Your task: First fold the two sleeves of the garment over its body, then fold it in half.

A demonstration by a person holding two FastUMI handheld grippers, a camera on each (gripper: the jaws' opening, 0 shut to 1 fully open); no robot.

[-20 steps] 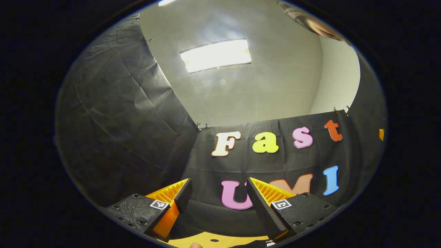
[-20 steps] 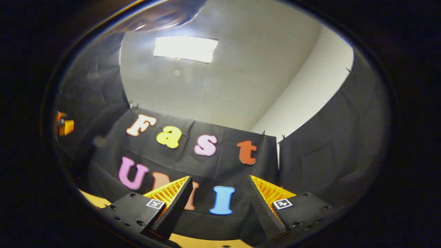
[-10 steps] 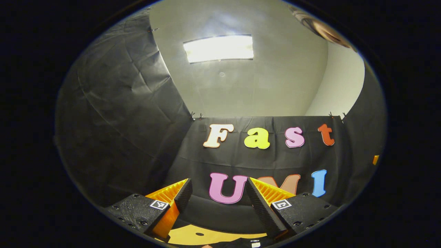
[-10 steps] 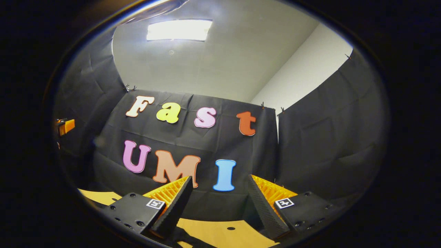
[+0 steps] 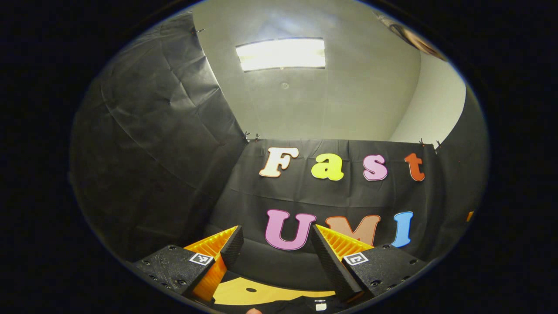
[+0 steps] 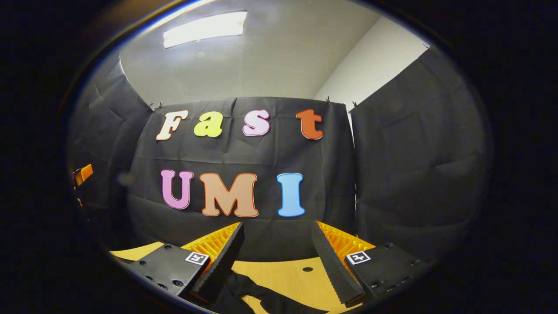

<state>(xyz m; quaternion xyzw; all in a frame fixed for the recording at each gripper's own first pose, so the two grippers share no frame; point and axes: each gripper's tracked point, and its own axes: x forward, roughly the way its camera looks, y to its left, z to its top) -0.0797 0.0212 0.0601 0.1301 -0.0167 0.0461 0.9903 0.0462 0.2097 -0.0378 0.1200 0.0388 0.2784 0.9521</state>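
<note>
Where table (image 6: 283, 283) shows, dark garment (image 6: 244, 294) cut off.

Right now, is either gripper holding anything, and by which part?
Nothing held: left gripper and right gripper have jaws open, above the garment.

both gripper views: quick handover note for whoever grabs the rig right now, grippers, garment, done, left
Left gripper: open, nothing between its fingers, aimed at the booth wall above the table.
Right gripper: open, nothing held, tilted toward the table.
Garment: dark cloth on the wooden tabletop, just a part showing under the right gripper; its edge also at the bottom of the left gripper view.
Done: no fold can be seen.
Left: reach down, fold both sleeves over the body, then fold in half.
</note>
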